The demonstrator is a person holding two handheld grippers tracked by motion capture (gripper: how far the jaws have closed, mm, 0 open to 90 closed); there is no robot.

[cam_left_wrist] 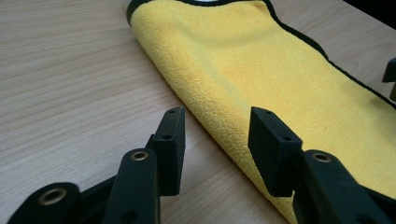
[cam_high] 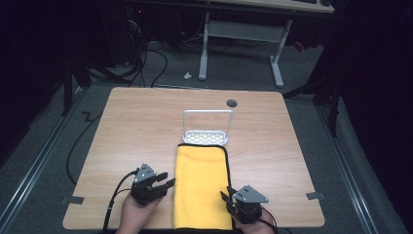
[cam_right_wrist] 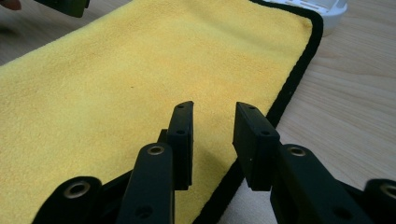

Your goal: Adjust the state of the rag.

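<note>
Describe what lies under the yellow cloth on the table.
The yellow cloth lies flat on the wooden table, folded, its far end touching a white rack. Anything between its layers or beneath it is covered.

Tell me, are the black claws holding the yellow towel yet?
Not yet. The left gripper is open around the yellow towel's folded edge, and the right gripper is open over its black-trimmed edge. Neither pinches it.

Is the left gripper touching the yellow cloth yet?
Cannot tell. In the left gripper view the left gripper stands open astride the yellow cloth's folded edge, but no clear contact or gap shows.
</note>
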